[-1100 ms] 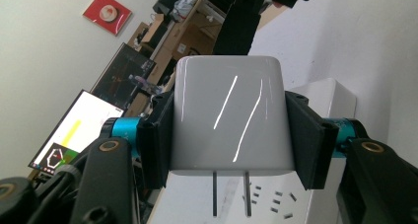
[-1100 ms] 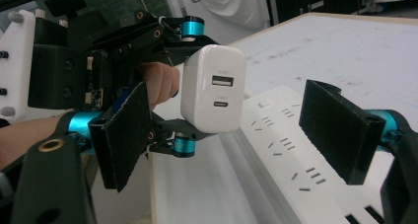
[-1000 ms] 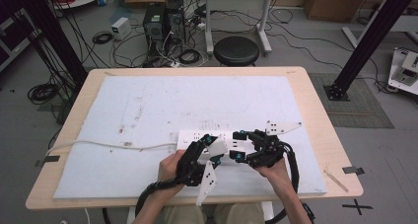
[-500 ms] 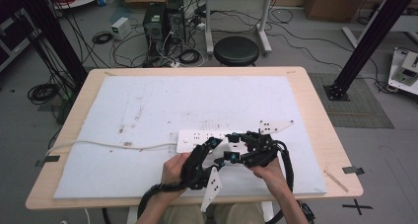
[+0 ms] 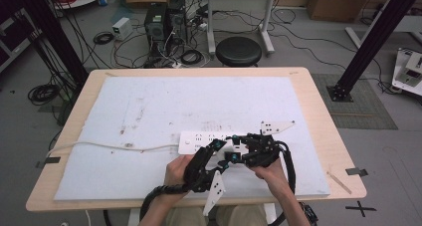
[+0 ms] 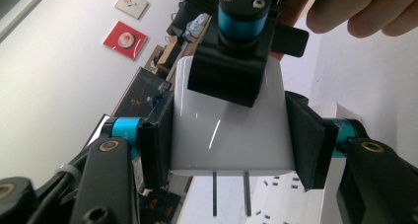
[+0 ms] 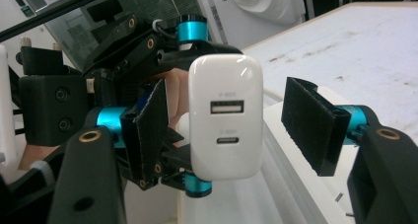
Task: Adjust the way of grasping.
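The left gripper is clamped on a white charger: in the left gripper view both pads press flat against the charger's two sides, and its two metal prongs stick out toward the camera, bare and free of any socket. In the high view this gripper sits at the near edge of the desk, just over the white power strip, whose cord runs off to the left across the white mat.

The right gripper faces the charger's other end. In the right gripper view the charger sits between its two pads, port face toward the camera, with a USB-A port above a USB-C port. The left-hand pad stands close beside the charger's edge, though whether it touches I cannot tell; the right-hand pad stands clearly apart from it with a visible gap. So these jaws are part open around the charger, not gripping it, and they have just been closing in on it. In the left gripper view one jaw of the right gripper lies over the top of the charger's far end.

In the high view the right gripper meets the left one nose to nose above the strip, both hands close together near the person's body, with the charger held off the mat between them.
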Demonstrator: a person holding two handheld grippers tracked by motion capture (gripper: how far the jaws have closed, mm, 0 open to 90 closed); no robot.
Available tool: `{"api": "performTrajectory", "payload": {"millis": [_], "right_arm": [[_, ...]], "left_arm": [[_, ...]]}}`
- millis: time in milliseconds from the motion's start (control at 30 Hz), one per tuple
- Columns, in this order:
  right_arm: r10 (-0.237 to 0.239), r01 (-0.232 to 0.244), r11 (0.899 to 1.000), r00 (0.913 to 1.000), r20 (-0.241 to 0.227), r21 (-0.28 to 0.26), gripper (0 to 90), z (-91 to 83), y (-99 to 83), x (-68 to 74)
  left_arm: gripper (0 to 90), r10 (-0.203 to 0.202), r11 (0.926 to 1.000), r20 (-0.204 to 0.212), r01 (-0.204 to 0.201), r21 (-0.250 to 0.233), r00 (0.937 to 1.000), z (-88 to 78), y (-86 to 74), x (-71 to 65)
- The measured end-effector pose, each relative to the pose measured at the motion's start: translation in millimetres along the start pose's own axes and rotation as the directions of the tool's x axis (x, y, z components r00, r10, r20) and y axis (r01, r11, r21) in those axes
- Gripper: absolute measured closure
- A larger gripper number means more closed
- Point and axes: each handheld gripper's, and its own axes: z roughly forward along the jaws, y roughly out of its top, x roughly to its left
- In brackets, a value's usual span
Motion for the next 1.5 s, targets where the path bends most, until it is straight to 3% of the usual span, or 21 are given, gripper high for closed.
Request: {"api": "performTrajectory", "payload": {"millis": [200,667,867,1267,1500], "right_arm": [[-0.031,0.031,0.999,0.9994,-0.012,-0.009,41.4,0.4,-0.8,2.3],[-0.064,0.064,0.998,0.9970,-0.042,-0.002,55.3,1.7,-2.0,3.9],[-0.079,0.079,0.997,0.9964,-0.032,0.001,61.7,0.9,-1.9,4.9],[-0.087,0.087,0.996,0.9956,-0.033,0.004,62.9,0.5,-1.9,4.9],[-0.064,0.065,0.998,0.9977,-0.019,0.014,63.1,1.1,-2.5,4.6]], "left_arm": [[42.5,0.034,0.9993,-0.013,-0.034,-0.015,0.9993,0.2,1.2,-3.5],[42.5,0.044,0.9986,-0.020,-0.044,-0.028,0.9988,-0.9,2.1,-4.8],[42.5,0.051,0.9981,-0.018,-0.052,-0.032,0.9985,-1.7,2.6,-5.1],[42.5,0.068,0.9971,-0.016,-0.068,-0.033,0.9976,-1.4,2.5,-6.9],[42.3,0.041,0.9988,-0.015,-0.042,-0.025,0.9990,-0.7,1.9,-6.2]]}}
